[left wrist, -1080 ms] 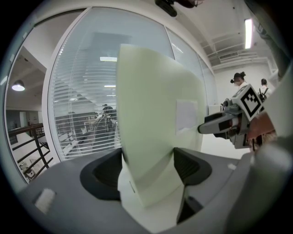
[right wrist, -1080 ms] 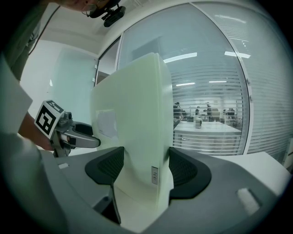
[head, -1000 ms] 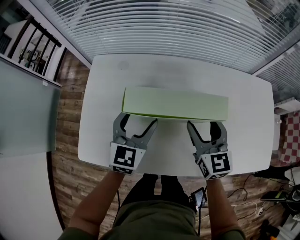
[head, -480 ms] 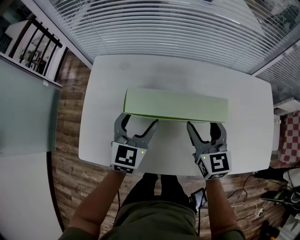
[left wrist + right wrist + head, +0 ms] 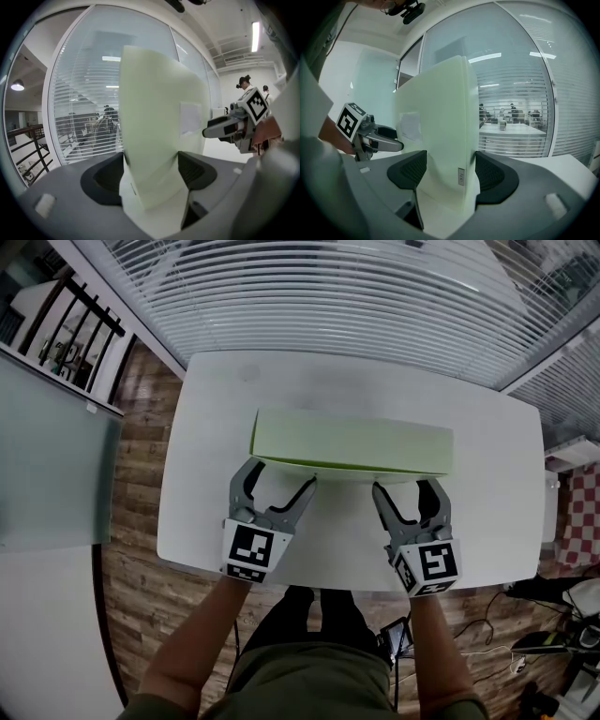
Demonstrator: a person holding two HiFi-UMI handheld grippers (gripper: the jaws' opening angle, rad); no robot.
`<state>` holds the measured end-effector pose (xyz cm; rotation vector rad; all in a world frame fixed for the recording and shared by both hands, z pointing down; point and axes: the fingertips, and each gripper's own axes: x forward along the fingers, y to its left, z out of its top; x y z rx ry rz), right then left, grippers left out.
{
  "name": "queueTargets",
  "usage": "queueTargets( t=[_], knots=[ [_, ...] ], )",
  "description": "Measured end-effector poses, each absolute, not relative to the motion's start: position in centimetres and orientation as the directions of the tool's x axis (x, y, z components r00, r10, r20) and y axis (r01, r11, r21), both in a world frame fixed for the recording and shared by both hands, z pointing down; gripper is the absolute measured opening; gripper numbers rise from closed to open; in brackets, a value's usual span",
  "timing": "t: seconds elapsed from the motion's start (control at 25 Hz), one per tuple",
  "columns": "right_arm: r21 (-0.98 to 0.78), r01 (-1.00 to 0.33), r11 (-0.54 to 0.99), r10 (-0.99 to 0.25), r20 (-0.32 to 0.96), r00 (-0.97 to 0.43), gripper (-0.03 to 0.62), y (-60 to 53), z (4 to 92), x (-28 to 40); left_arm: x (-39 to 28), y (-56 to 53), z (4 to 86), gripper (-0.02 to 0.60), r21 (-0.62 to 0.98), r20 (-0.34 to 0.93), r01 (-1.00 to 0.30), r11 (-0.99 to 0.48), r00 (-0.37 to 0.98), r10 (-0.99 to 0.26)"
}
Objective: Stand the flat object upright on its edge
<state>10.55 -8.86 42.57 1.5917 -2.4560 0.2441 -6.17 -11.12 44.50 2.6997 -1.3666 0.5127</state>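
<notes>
A long, flat, pale green box is on the white table, its broad face turned towards me and its long side running left to right. My left gripper is shut on the box's near edge by the left end. My right gripper is shut on the same edge by the right end. In the left gripper view the box rises between both pads of the left gripper. The right gripper view shows the box pinched by the right gripper in the same way.
The table's near edge runs just under the grippers' marker cubes. Window blinds stand behind the table's far edge. Wooden floor lies to the left, and cables lie on the floor at the lower right.
The box has tipped slightly more upright and its left end has shifted a little to the right. Both grippers keep their hold on it and have barely moved.
</notes>
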Motion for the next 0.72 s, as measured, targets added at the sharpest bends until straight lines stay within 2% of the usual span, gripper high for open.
queueTargets(
  t=[0.72],
  knots=[
    [-0.051,-0.92,0.39,-0.878,0.281,-0.388,0.313,-9.02,43.27,11.32,-6.23,-11.18,44.85,0.344,-0.073,0.337,-0.793,-0.605,0.551,-0.763]
  ],
)
